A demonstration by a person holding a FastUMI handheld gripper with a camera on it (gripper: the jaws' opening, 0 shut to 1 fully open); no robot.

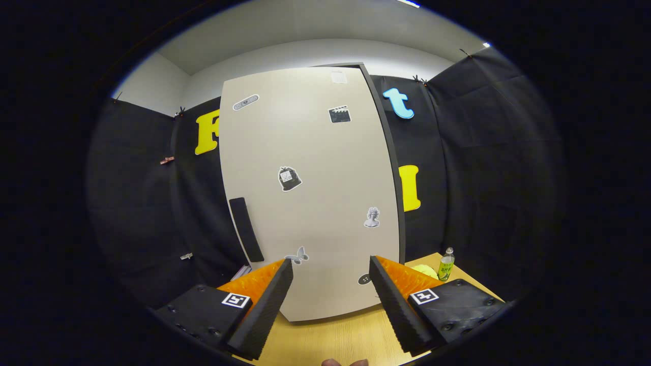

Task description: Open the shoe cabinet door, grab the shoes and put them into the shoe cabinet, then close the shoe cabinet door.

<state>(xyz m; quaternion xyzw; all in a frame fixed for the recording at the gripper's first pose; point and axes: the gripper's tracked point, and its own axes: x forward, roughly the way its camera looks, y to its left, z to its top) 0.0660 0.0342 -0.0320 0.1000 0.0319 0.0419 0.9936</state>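
Shoe cabinet door (pixel 310 193) on wooden table (pixel 335 338), gripper (pixel 331 269) fingers apart.

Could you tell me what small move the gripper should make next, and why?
Probably ease the gripper forward and to the left, toward the dark handle on the cabinet door. The door looks shut, the fingers stand open with nothing between them, and the handle lies beyond the left finger, so opening has to start there.

Cabinet door (pixel 310 193) stands on the table (pixel 335 340) — bottle (pixel 446 264) to its right.
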